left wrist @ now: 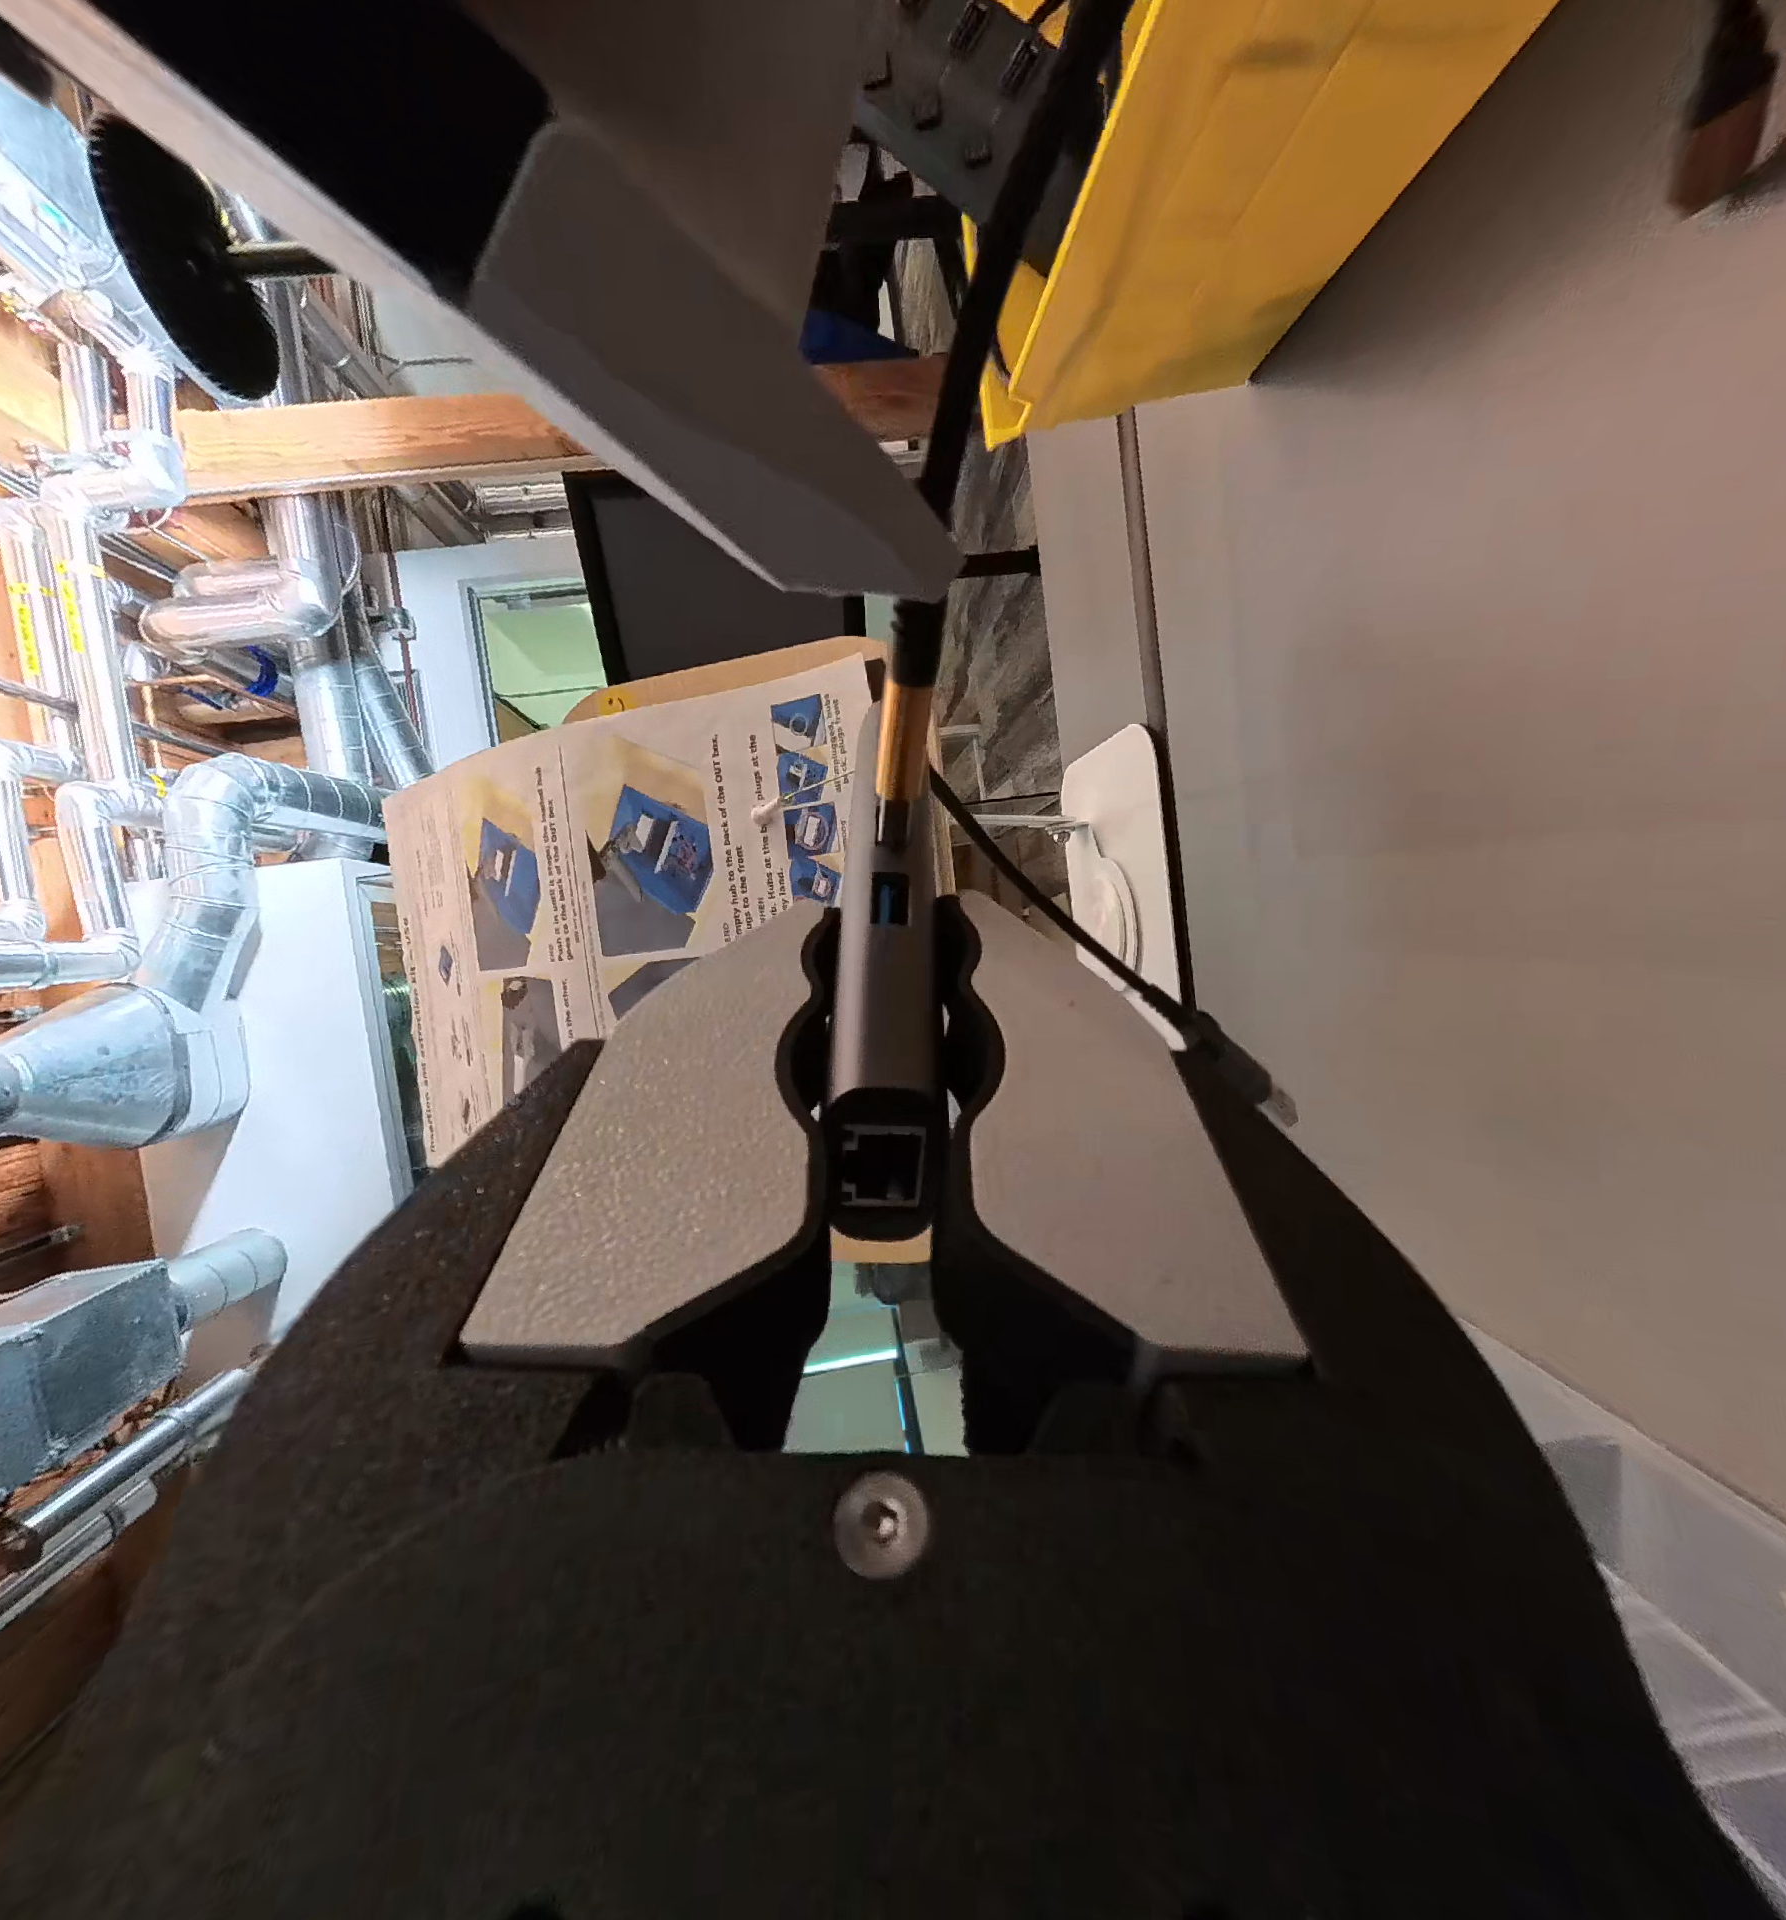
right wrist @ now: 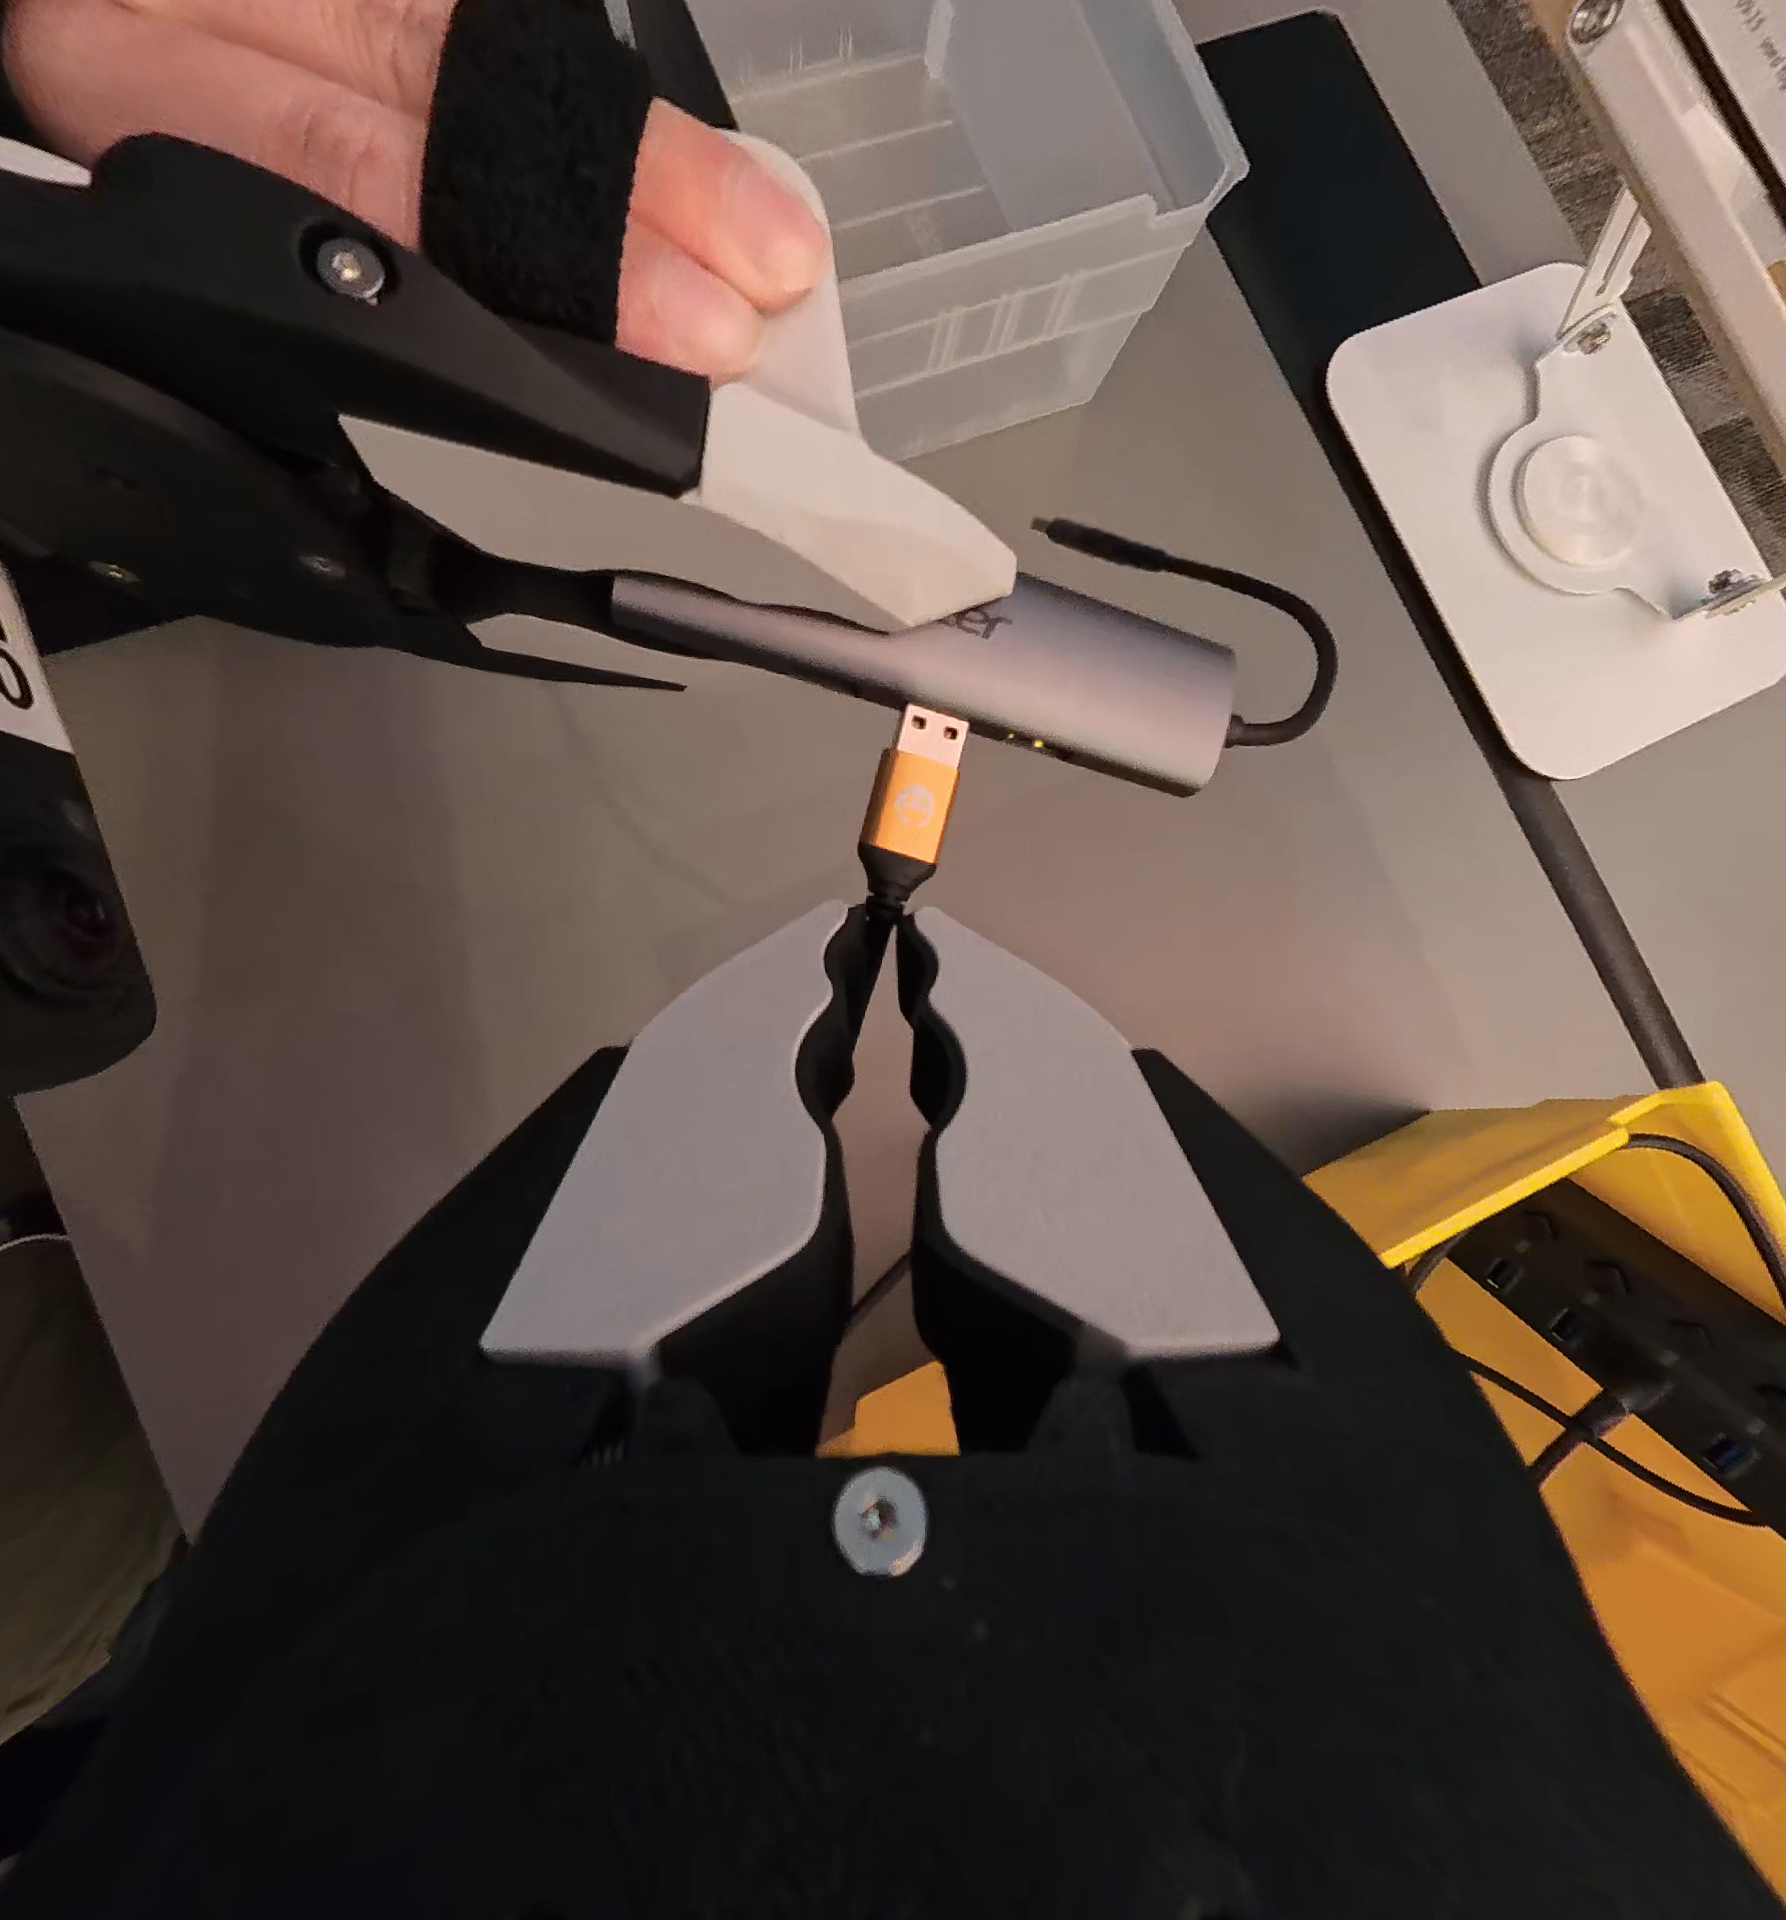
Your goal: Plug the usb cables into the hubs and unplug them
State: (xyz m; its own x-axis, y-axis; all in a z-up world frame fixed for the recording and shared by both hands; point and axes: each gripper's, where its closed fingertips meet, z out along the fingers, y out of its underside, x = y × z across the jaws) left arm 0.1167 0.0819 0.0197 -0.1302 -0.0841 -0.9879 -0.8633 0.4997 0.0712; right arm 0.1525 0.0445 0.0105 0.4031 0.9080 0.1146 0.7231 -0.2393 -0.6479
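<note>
The grey worktop [right wrist: 401, 883] carries a yellow plastic bin [right wrist: 1554, 1174], which lies well apart from the slim grey metal USB hub [right wrist: 1065, 665]. The hub is held above the worktop, clamped between the closed fingers of the left gripper [left wrist: 884, 925]. Just below the hub, the orange-sleeved USB plug [right wrist: 915, 795] is carried by the right gripper [right wrist: 884, 914], whose fingers are closed on the black cable behind the sleeve. The metal tip appears partly entered. The plug should be kept square to the port and pushed straight, while the hub is held firm.
</note>
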